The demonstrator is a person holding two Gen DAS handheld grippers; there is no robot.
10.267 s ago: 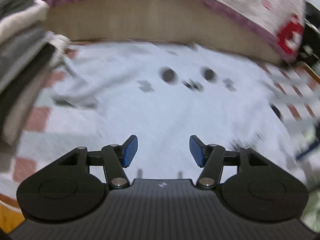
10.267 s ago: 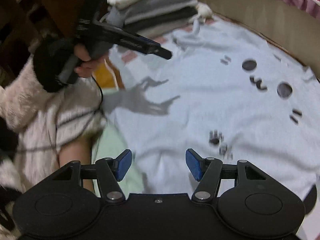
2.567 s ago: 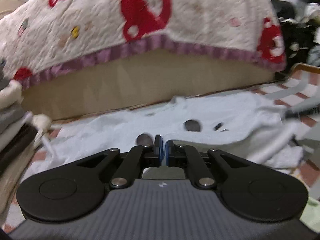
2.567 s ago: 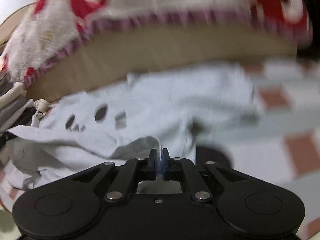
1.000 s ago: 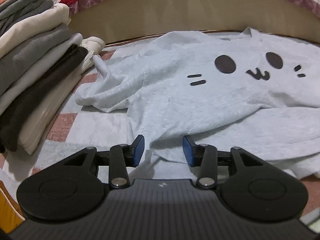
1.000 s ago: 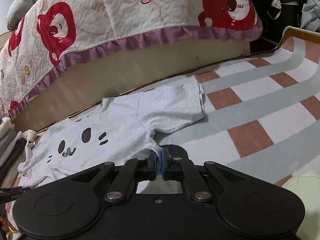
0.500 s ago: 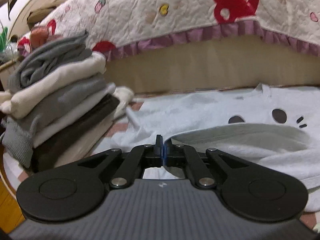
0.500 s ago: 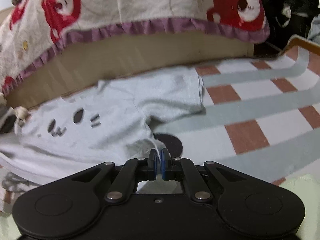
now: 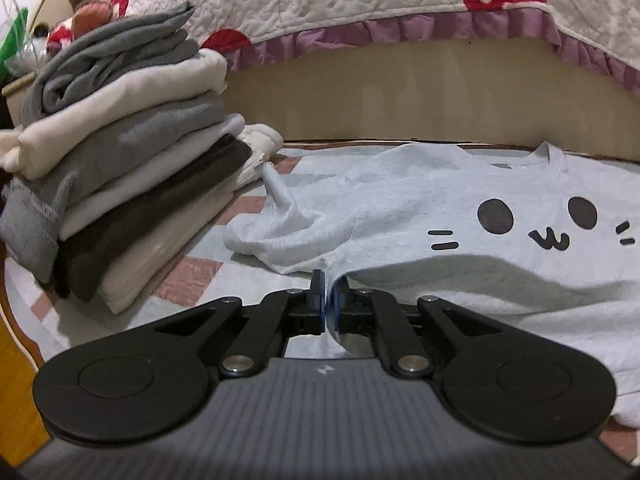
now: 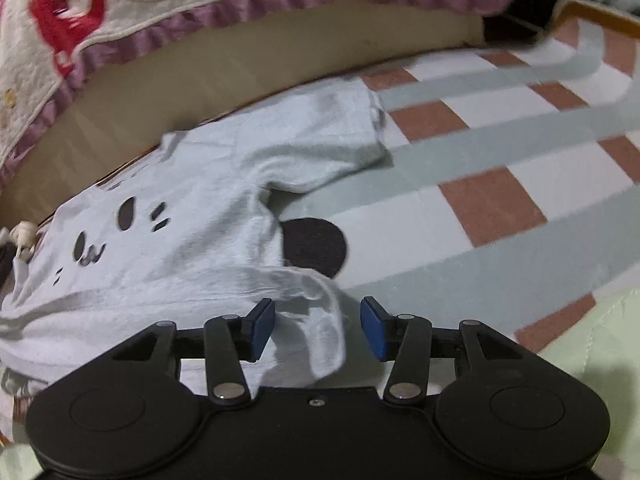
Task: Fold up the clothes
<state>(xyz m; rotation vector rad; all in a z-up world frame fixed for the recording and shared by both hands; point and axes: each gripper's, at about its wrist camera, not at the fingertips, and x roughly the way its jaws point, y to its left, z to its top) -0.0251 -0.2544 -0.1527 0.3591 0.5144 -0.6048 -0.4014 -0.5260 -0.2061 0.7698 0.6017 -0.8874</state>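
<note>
A pale blue T-shirt (image 9: 400, 196) with a black cat face lies spread on the checked mat. Its bottom hem is folded up over the lower body. My left gripper (image 9: 327, 304) is shut on the shirt's hem at the left corner. My right gripper (image 10: 318, 328) is open, and the shirt's right hem corner (image 10: 316, 316) lies loose between its blue pads. The shirt also shows in the right wrist view (image 10: 192, 216), with its right sleeve (image 10: 320, 136) flat on the mat.
A stack of folded clothes (image 9: 120, 184) stands at the left. A bed with a quilt (image 9: 400, 4) and beige base (image 9: 400, 100) runs behind the shirt. A black round patch (image 10: 316, 246) sits on the mat (image 10: 500, 152). A green cloth (image 10: 592, 344) lies at right.
My right gripper has opened and let go of the hem corner, which now rests on the shirt. My left gripper stays shut on the hem and has lowered toward the mat.
</note>
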